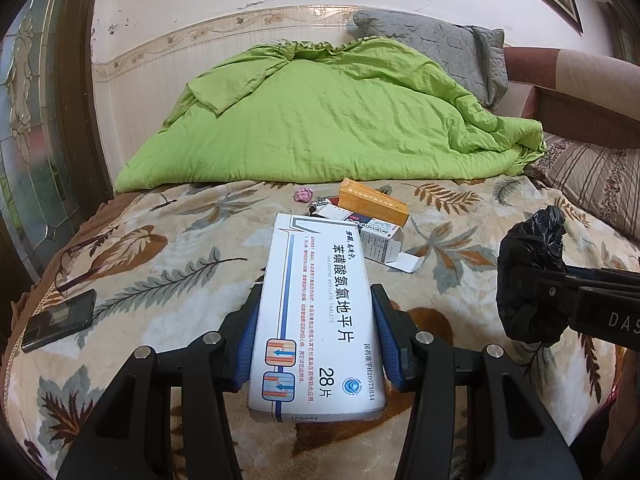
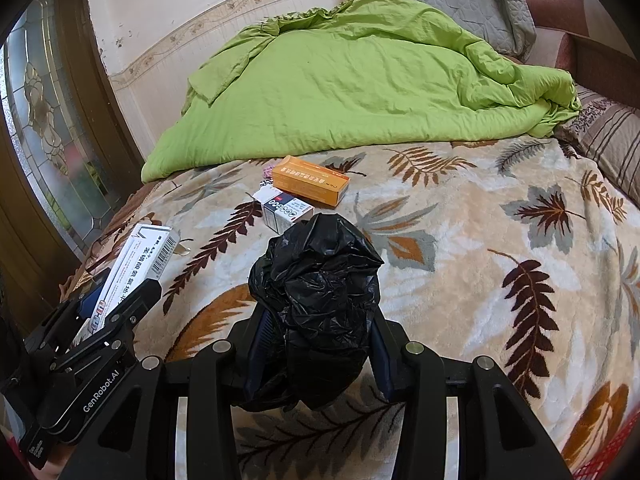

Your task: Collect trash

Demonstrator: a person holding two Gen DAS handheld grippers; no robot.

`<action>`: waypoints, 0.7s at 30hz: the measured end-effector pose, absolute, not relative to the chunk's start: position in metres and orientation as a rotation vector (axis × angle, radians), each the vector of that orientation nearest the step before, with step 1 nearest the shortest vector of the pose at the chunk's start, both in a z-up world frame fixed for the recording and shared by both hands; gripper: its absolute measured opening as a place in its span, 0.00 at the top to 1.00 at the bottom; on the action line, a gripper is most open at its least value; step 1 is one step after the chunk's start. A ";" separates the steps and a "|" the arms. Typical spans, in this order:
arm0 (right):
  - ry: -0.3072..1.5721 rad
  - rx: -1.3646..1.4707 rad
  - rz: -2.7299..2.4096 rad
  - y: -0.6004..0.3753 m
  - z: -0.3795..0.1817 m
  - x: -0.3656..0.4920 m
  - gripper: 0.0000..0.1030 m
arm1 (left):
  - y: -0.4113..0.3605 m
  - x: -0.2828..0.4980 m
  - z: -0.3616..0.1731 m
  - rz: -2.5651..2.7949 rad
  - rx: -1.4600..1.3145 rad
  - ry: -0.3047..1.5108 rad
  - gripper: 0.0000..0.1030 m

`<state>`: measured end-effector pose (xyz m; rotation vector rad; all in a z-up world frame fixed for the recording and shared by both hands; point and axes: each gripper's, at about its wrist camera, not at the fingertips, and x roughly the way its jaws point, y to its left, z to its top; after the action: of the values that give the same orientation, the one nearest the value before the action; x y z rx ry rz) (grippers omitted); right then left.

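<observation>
My left gripper is shut on a white medicine box with blue stripes and holds it above the leaf-patterned bedspread. The box also shows in the right wrist view. My right gripper is shut on a crumpled black trash bag, which also shows in the left wrist view. On the bed ahead lie an orange box, a small white box with its flap open and a pink crumpled wrapper.
A green quilt is heaped at the back of the bed, with a grey pillow behind it. A dark phone and glasses lie at the bed's left edge. A glass-panelled door stands at the left.
</observation>
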<state>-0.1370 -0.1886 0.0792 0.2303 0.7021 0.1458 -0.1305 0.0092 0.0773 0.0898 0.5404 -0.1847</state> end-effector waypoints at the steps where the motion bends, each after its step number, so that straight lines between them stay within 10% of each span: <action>1: 0.702 0.230 0.145 -0.189 0.079 -0.137 0.54 | 0.009 -0.131 0.077 -0.185 0.090 0.540 0.52; 21: 0.711 0.342 0.150 -0.219 0.091 -0.179 0.54 | -0.011 -0.157 0.090 -0.424 0.031 0.571 0.52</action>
<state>-0.1787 -0.2187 0.0909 0.3418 0.7113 0.1500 -0.1574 -0.0110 0.0903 0.0314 0.5713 -0.4236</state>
